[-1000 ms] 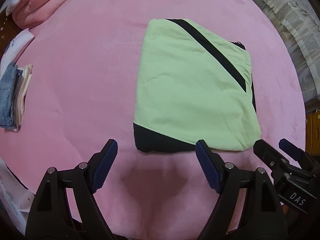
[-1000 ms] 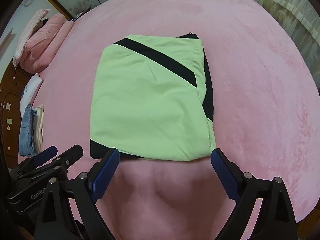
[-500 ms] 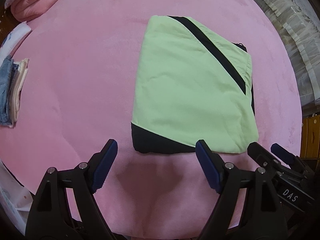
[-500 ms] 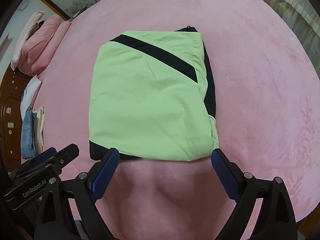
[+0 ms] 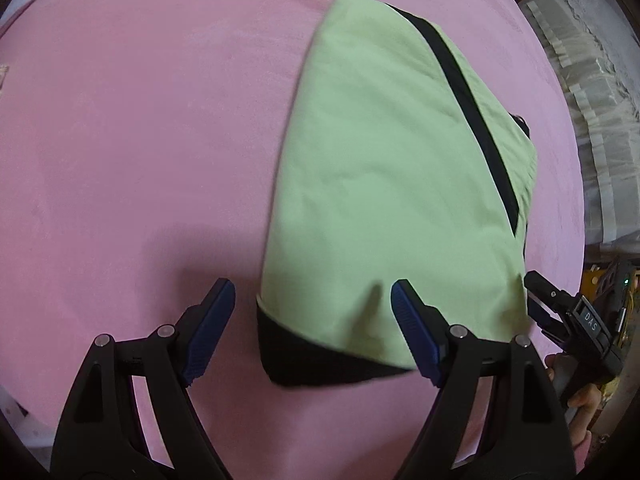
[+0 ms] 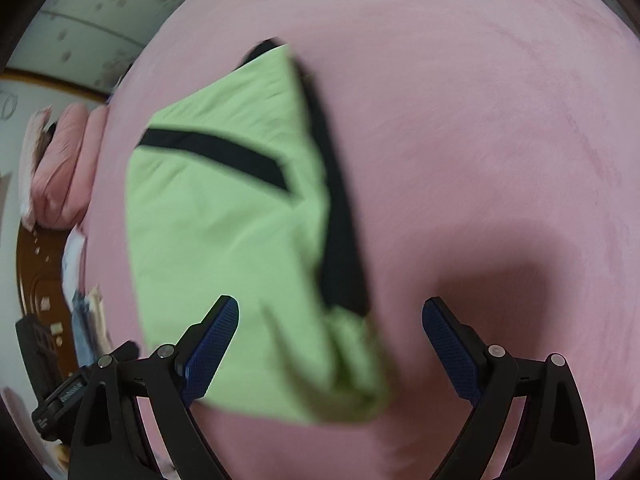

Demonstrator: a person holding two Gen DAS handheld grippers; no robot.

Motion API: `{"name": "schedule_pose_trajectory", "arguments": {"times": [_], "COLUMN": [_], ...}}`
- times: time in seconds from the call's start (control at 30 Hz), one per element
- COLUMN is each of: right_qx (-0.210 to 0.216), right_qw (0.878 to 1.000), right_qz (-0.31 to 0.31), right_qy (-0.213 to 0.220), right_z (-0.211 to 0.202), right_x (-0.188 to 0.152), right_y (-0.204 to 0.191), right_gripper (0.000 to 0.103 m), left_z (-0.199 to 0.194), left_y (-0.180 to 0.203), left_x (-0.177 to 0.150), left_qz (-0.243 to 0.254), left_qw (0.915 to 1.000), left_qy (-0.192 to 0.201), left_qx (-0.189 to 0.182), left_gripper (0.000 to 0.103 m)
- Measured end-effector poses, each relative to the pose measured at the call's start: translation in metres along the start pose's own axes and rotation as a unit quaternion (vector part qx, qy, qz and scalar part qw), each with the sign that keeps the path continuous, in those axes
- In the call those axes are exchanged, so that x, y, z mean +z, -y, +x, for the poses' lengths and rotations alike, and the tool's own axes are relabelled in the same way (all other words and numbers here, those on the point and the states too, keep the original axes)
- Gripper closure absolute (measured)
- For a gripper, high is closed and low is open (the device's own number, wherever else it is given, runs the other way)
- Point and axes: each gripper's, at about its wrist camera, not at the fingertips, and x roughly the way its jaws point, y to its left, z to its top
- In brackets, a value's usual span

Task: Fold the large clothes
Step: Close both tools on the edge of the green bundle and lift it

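A folded light-green garment (image 5: pixel 392 184) with black panels and a black diagonal stripe is laid flat on a pink bed cover (image 5: pixel 140 120). The left gripper (image 5: pixel 313 326) is seen with its jaws spread wide and nothing clamped; the garment's near left corner, where the black panel shows, lies between the two blue pads, the right pad being over the green cloth and the left pad over bare pink cover. Contact between pads and cloth cannot be confirmed.

The right gripper (image 6: pixel 330 344) is likewise released, jaws wide apart. The garment's near right corner, bunched into folds, is placed between its fingers; the left pad is over green fabric and the right pad over the shadowed pink cover. This view is blurred.

On the right gripper's body, seen at the edge of the left wrist view, the letters "DAS" are legible. A label on the left gripper's body in the right wrist view is too blurred to be read.
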Motion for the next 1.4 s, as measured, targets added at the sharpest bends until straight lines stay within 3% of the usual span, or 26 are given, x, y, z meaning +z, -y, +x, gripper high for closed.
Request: {"name": "schedule_pose_trajectory", "arguments": {"times": [0.03,0.13,0.3,0.6,0.63,0.7,0.77,0.93,1.07,1.2,1.3,1.4], "right_qx": [0.015,0.121,0.206,0.286,0.283,0.228,0.192,0.158,0.126,0.059,0.021,-0.006], "right_qw": [1.0,0.991,0.976,0.955,0.955,0.971,0.98,0.986,0.991,0.99,0.982,0.98], "right_qz": [0.006,0.06,0.071,0.06,0.058,0.019,0.002,0.002,-0.041,-0.122,-0.174,-0.187], "right_qy": [0.004,0.009,-0.01,-0.057,-0.063,-0.064,-0.059,-0.046,-0.015,0.042,0.071,0.069], "right_z": [0.004,0.024,0.039,0.071,0.074,0.076,0.072,0.067,0.059,0.031,0.007,-0.012], "right_x": [0.006,0.023,0.042,0.068,0.068,0.068,0.067,0.066,0.053,0.027,-0.001,-0.033], "right_y": [0.008,0.039,0.053,0.026,0.02,0.003,-0.002,0.004,-0.008,-0.04,-0.061,-0.074], "right_gripper": [0.009,0.007,0.007,0.012,0.012,0.02,0.039,0.068,0.084,0.09,0.091,0.092], "left_z": [0.005,0.025,0.051,0.071,0.072,0.072,0.071,0.061,0.043,0.018,0.001,-0.016], "left_y": [-0.005,-0.018,-0.032,-0.028,-0.027,-0.026,-0.022,-0.012,0.01,0.039,0.051,0.045], "left_x": [0.006,0.024,0.048,0.062,0.06,0.057,0.054,0.054,0.048,0.028,0.004,-0.025], "left_qz": [-0.003,-0.024,-0.063,-0.1,-0.104,-0.112,-0.113,-0.124,-0.09,-0.05,-0.034,-0.035], "left_qw": [0.9999,0.9974,0.9874,0.9831,0.9826,0.9821,0.9835,0.9864,0.9946,0.9987,0.9994,0.999], "left_qy": [-0.001,-0.021,-0.042,-0.054,-0.053,-0.047,-0.041,-0.048,-0.023,0.005,-0.007,-0.027], "left_qx": [-0.012,-0.065,-0.139,-0.144,-0.145,-0.144,-0.135,-0.098,-0.047,-0.005,0.01,0.011], "left_gripper": [0.025,0.025,0.026,0.025,0.025,0.025,0.029,0.05,0.059,0.07,0.072,0.073]}}
